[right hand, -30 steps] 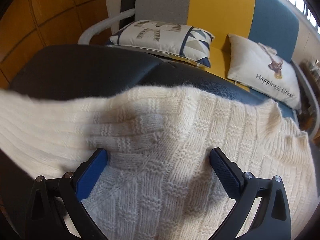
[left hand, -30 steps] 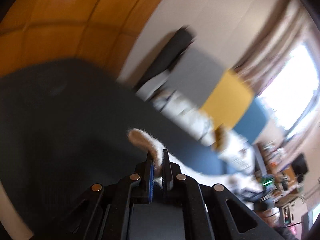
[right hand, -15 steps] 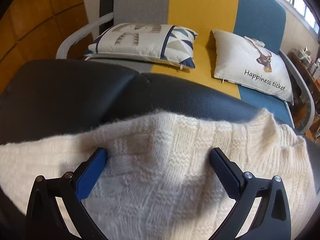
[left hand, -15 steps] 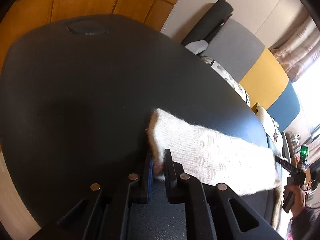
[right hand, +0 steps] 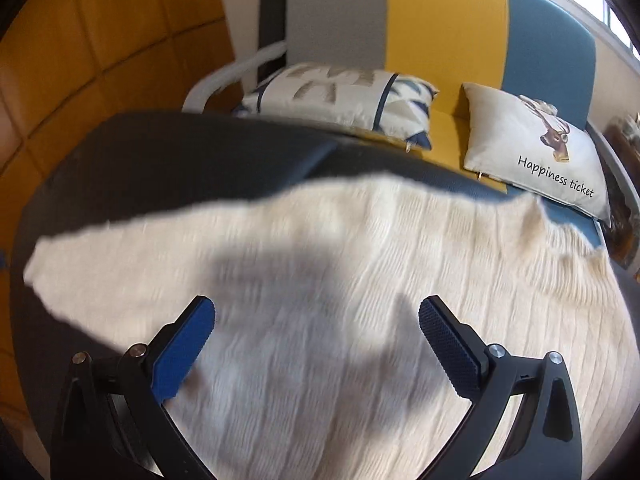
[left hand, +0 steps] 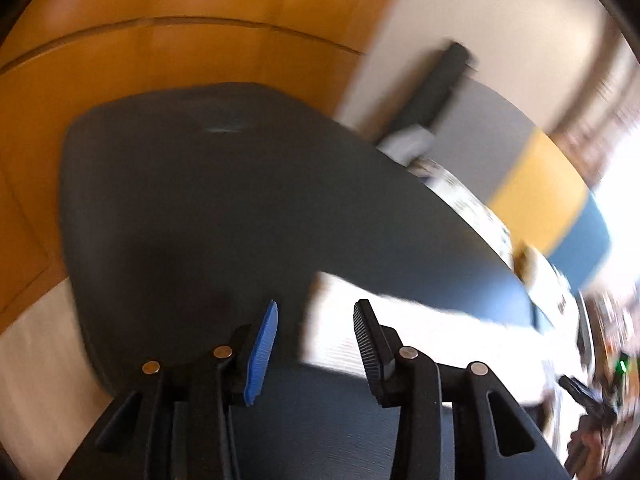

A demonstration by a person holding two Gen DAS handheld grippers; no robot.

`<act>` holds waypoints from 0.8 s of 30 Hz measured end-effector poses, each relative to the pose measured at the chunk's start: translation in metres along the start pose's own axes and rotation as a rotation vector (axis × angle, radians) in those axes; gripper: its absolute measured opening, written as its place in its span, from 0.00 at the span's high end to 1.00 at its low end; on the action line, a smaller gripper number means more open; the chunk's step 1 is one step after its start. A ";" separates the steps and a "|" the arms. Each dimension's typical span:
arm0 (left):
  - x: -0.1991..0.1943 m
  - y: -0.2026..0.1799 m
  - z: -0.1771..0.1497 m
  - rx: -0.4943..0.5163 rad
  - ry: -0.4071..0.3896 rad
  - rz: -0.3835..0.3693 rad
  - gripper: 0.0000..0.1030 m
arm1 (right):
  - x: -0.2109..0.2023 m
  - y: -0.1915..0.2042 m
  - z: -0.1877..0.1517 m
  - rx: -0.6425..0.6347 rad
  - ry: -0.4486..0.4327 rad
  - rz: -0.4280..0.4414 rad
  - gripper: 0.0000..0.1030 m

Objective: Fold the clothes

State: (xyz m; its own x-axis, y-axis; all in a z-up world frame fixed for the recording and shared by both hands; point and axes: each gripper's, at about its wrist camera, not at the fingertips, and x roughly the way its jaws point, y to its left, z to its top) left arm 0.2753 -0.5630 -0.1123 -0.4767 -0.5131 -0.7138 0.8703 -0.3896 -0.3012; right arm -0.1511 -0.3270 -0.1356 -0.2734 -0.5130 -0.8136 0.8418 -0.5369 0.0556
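A cream knitted sweater (right hand: 360,260) lies spread on the dark round table (right hand: 160,148), one sleeve stretched out to the left (right hand: 80,264). In the left wrist view that sleeve (left hand: 400,332) rests flat on the table (left hand: 200,200). My left gripper (left hand: 318,308) hovers over the cuff end. Its jaws are opening, and the cuff shows between the fingers with neither pad pressing it. My right gripper (right hand: 316,306) is open wide above the sweater's body, holding nothing. Both views are blurred by motion.
Behind the table stands a sofa (right hand: 440,20) in grey, yellow and blue, with a patterned cushion (right hand: 340,96) and a deer cushion (right hand: 536,148). Orange wood panelling (left hand: 160,60) lies to the left. A hand with the other gripper (left hand: 588,400) shows at the right edge.
My left gripper let go of the sleeve cuff and its jaws spread apart; the sleeve now lies on the table. The right gripper stayed open and drew back over the sweater.
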 end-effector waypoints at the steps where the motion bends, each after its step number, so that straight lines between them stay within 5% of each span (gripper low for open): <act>1: 0.004 -0.014 -0.002 0.057 0.013 -0.011 0.61 | 0.006 0.003 -0.003 -0.005 0.016 -0.014 0.00; 5: 0.031 -0.055 -0.011 0.245 0.031 0.052 0.61 | 0.017 0.007 -0.005 -0.001 0.044 -0.038 0.00; 7: 0.055 -0.059 -0.015 0.291 0.117 0.167 0.61 | 0.005 0.001 -0.005 0.038 0.042 -0.004 0.00; 15: 0.053 -0.056 -0.012 0.217 0.137 0.227 0.63 | -0.014 -0.003 -0.046 0.015 0.053 -0.034 0.00; 18: 0.016 -0.088 -0.027 0.201 0.082 0.037 0.62 | -0.022 -0.009 -0.048 0.051 0.064 -0.024 0.00; 22: -0.018 -0.168 -0.084 0.333 0.138 -0.302 0.62 | -0.063 -0.015 -0.074 0.054 0.046 -0.011 0.00; 24: -0.028 -0.205 -0.116 0.407 0.177 -0.415 0.61 | -0.082 -0.020 -0.094 0.050 0.052 -0.025 0.00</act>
State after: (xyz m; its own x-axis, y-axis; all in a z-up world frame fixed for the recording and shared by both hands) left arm 0.1243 -0.3796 -0.1037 -0.7077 -0.1347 -0.6935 0.4828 -0.8089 -0.3356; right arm -0.1019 -0.2106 -0.1245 -0.2683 -0.4639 -0.8443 0.8105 -0.5824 0.0624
